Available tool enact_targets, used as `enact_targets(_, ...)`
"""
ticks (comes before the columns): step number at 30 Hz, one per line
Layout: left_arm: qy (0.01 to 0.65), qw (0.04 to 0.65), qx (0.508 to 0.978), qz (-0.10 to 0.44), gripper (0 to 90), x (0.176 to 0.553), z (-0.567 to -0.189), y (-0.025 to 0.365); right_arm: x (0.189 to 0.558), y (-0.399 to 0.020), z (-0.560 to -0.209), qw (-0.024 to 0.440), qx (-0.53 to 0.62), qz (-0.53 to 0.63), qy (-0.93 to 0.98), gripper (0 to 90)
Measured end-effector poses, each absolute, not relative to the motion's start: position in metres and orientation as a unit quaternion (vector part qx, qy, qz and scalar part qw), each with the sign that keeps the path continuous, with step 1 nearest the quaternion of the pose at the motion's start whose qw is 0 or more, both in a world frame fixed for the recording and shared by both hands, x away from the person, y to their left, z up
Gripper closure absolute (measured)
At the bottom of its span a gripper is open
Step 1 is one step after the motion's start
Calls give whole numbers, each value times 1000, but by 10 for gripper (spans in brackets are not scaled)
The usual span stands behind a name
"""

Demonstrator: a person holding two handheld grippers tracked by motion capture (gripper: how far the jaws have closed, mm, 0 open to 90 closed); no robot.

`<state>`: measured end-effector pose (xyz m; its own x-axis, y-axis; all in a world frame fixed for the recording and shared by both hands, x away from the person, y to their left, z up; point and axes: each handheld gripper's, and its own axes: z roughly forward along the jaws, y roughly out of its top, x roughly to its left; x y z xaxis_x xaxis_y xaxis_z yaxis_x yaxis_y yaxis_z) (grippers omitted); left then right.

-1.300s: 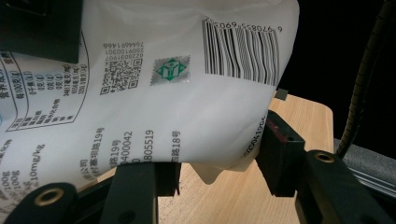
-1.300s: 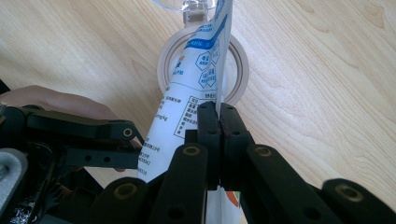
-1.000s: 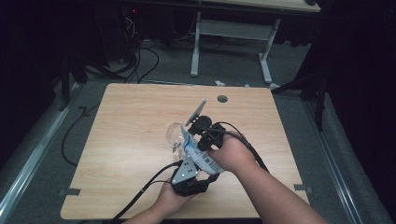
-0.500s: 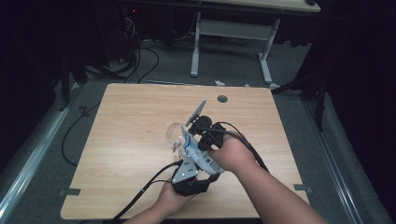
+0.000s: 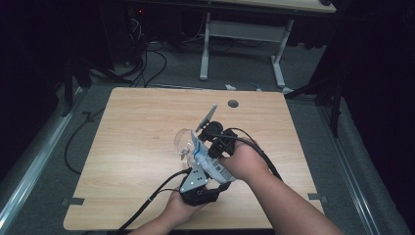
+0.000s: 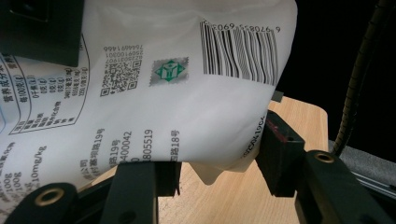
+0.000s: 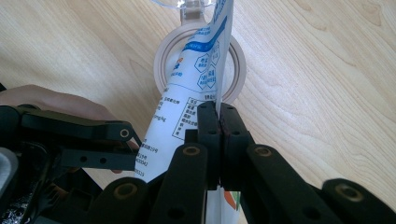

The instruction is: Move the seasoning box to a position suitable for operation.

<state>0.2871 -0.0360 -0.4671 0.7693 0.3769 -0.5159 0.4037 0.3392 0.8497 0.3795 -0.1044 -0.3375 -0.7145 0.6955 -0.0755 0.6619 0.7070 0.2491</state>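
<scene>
Count: 1 white printed pouch (image 5: pixel 208 161), 1 clear glass (image 5: pixel 183 142), 2 grippers, 1 wooden table (image 5: pixel 132 127).

The pouch sits just right of table centre, held up off the top between both grippers, its upper end at the glass's mouth. The glass lies about 11 o'clock from the hands.

The right gripper (image 7: pixel 218 109) has its jaws pinched tight on the pouch's thin edge seam. In the left gripper view the left gripper (image 6: pixel 219 161) has its jaws part-spread around the pouch's lower bulge; the right pad presses the film, the left pad sits under it, so it's gripping the pouch.

Edges: hands work near the 6 o'clock edge. Bare wood runs wide toward 9 and 12 o'clock, less toward 3. A cable port (image 5: pixel 233 104) sits near the 12 o'clock edge.
</scene>
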Motion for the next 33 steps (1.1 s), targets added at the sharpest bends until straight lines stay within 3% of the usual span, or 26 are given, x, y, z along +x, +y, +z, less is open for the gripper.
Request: enact_targets(33,343,745,573,-12,557,290,-466,-38,383,-104,-340,86,373,94,919,892)
